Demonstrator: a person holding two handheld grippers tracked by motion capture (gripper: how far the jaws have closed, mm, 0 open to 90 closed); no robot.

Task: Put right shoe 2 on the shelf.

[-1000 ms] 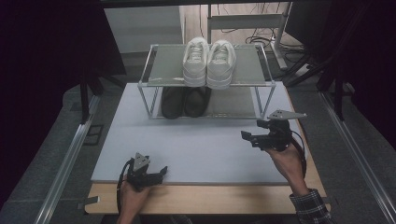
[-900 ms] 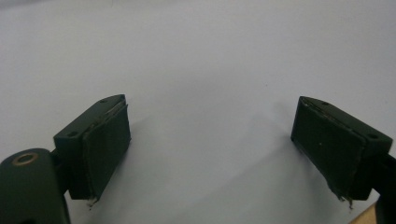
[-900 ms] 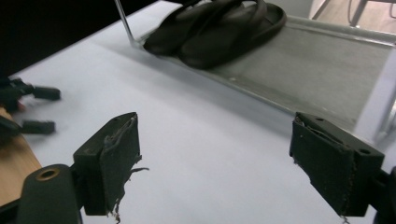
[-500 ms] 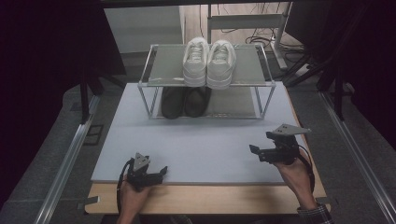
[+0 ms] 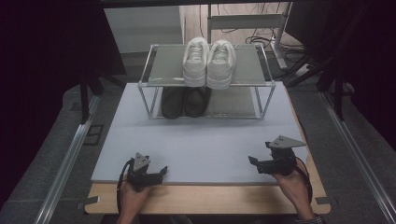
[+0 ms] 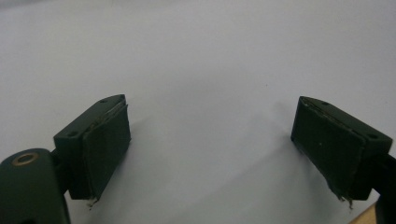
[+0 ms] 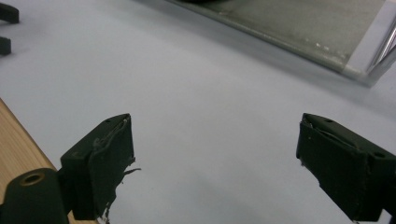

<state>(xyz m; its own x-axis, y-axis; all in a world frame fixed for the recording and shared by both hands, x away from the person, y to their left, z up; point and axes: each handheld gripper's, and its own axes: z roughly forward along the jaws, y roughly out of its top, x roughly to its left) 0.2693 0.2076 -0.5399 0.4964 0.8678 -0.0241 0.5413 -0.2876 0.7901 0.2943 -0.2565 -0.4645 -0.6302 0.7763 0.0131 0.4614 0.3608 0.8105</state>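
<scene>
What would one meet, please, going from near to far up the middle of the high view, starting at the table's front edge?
Wooden table edge → grey mat → black shoes on the rack's lower shelf → white shoes on the rack's top shelf.

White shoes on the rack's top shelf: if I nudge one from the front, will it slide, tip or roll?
The white shoes sit on flat, broad soles, so one would probably slide rather than roll. The top shelf looks smooth, likely easing sliding. They stand side by side, so pushing one may shift the other.

Dim, dark-edged high view; soft overhead light, faint shadows, slightly blurred close-ups.
</scene>
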